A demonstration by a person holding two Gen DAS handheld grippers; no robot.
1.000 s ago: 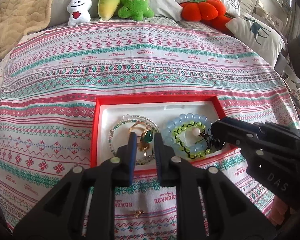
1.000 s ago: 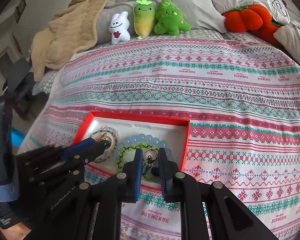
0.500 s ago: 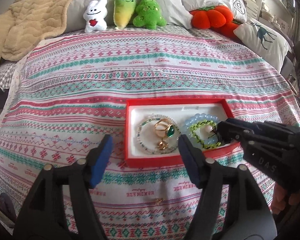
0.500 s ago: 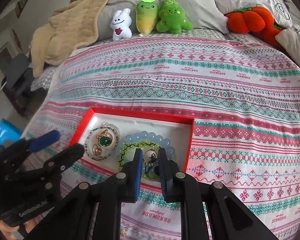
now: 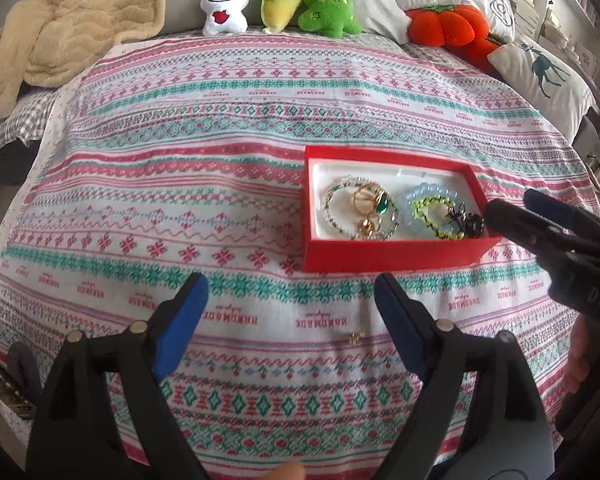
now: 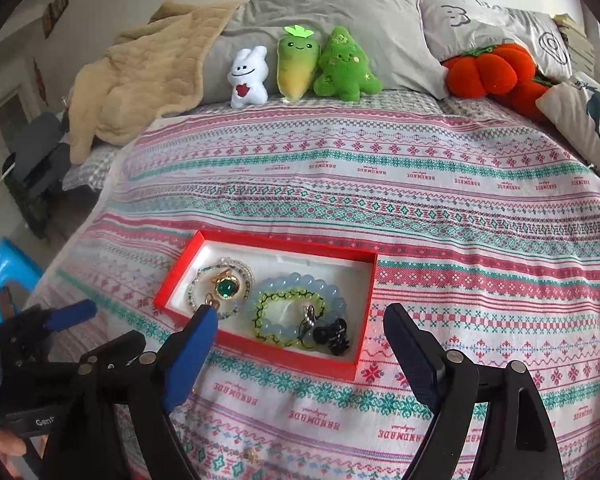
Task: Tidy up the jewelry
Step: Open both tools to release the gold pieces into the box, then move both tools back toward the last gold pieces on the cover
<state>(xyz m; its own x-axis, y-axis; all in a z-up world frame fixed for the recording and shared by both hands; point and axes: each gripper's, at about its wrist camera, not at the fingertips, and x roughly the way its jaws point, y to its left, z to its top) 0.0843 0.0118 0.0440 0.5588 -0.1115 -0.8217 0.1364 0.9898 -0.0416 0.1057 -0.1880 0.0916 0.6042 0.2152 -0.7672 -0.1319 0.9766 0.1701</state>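
Bedspread (image 5: pixel 228 128) bears red box (image 5: pixel 396 258) holding bracelets (image 6: pixel 296 312); both tongs (image 5: pixel 290 322) (image 6: pixel 296 360) spread.

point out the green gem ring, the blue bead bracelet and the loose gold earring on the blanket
green gem ring (image 6: pixel 225 289): right wrist view, on the gem
blue bead bracelet (image 6: pixel 332 292): right wrist view, on a right-side bead
loose gold earring (image 5: pixel 356 337): left wrist view, on its middle

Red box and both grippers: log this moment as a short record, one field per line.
surface: patterned bedspread
red box: open, no lid seen
box contents: beaded bracelets, green-stone ring, small black piece
loose item: small gold piece on the bedspread, outside the box
left gripper: jaws wide apart, empty
right gripper: jaws wide apart, empty
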